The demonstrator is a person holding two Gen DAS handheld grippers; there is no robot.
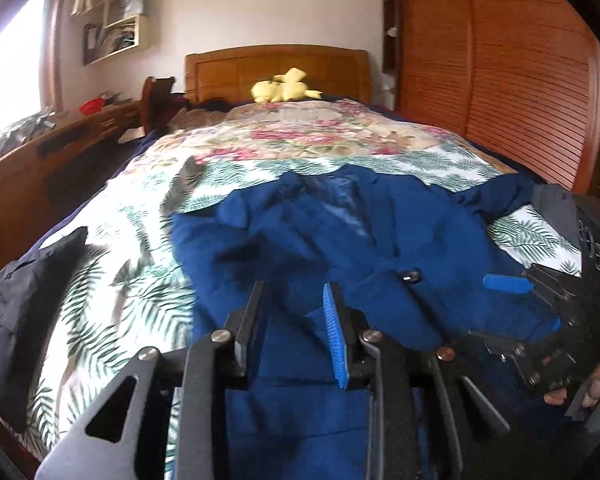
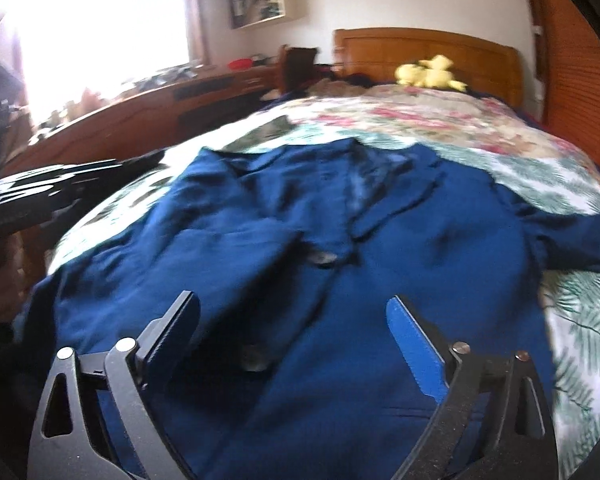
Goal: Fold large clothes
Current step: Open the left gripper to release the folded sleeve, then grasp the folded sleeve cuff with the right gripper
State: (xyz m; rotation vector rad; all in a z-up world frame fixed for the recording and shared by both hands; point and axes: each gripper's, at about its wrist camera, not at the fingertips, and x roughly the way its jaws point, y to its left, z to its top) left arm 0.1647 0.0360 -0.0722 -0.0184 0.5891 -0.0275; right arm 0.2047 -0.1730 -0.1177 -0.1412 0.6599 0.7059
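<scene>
A dark blue jacket (image 1: 300,232) lies front up and spread over the near part of the bed, its collar toward the headboard and dark buttons down the front. My left gripper (image 1: 294,294) hovers over its lower left part, jaws a narrow gap apart with only the fabric below showing through. In the right wrist view the jacket (image 2: 420,260) fills the middle, one sleeve (image 2: 572,240) stretched to the right. My right gripper (image 2: 294,314) stands wide open above the jacket's front near a button (image 2: 254,360), with nothing pinched. It also shows at the right edge of the left view as the right gripper (image 1: 532,304).
The bed has a leaf-print sheet (image 1: 112,280) and a floral quilt (image 1: 300,132) farther back. A yellow plush toy (image 1: 284,88) sits by the wooden headboard. A black garment (image 1: 24,300) lies at the bed's left edge. A slatted wardrobe (image 1: 500,80) stands right, a long desk (image 2: 140,116) left.
</scene>
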